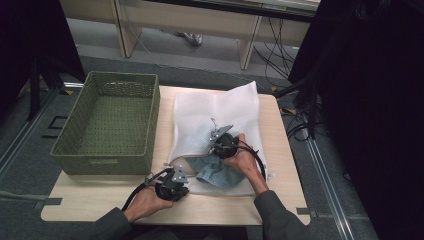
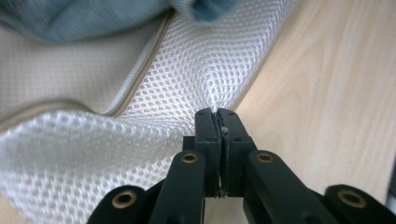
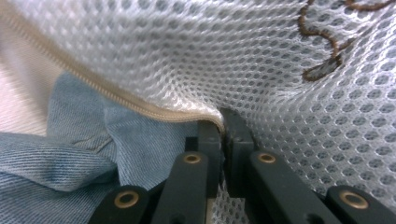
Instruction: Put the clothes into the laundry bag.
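Note:
A white mesh laundry bag (image 1: pixel 216 112) lies on the wooden table (image 1: pixel 280 135), its zipped mouth toward me. A light blue denim garment (image 1: pixel 216 172) sticks out of that mouth. My left gripper (image 1: pixel 181 176) sits at the bag's near left corner, shut on a pinch of the mesh (image 2: pixel 205 88) beside the table edge of the bag. My right gripper (image 1: pixel 216 146) is over the bag's mouth, shut on the upper mesh edge right at the beige zipper (image 3: pixel 140 105), with the denim garment (image 3: pixel 70 154) just below it.
A green woven basket (image 1: pixel 107 125) stands on the left part of the table, with nothing seen inside. Bare table top (image 2: pixel 327 93) runs along the bag's near edge. Cables and dark equipment lie on the floor to the right.

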The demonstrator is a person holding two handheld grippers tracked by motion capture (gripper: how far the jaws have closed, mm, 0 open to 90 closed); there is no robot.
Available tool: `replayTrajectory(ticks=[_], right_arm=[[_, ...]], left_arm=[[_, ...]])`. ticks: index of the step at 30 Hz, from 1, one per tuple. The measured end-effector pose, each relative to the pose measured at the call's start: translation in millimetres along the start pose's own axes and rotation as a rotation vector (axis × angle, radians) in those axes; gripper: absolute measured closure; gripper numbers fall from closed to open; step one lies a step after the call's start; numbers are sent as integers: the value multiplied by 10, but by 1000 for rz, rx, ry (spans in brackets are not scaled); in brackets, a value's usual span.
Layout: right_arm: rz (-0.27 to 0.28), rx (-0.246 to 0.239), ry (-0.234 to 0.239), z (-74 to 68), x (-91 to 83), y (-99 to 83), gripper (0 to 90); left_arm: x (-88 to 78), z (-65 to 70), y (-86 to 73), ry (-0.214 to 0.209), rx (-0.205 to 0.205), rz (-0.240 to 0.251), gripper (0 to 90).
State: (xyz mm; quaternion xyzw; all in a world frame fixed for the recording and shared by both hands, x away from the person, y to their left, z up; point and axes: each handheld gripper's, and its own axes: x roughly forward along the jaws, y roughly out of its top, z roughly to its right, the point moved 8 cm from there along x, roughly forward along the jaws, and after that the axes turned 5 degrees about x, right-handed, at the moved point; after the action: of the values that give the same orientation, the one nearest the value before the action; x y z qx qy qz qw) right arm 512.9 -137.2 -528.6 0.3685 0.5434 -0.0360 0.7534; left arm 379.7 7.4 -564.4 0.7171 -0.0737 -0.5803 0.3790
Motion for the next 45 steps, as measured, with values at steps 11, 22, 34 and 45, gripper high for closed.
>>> replayTrajectory(ticks=[11,22,34,45], right_arm=[[58,30,6,77,-190,97,879],[123,-54,-79,-2,-577,20,719],[136,-52,-21,-72,-822,56,873],[128,8,50,-118,-904,17,881]], left_arm=[[-41,-57,163,7,-39,58,766],[132,5,503,7,-55,122,378],[509,-132,767,96,-22,89,746],[505,-660,1069,350,-133,212,786]])
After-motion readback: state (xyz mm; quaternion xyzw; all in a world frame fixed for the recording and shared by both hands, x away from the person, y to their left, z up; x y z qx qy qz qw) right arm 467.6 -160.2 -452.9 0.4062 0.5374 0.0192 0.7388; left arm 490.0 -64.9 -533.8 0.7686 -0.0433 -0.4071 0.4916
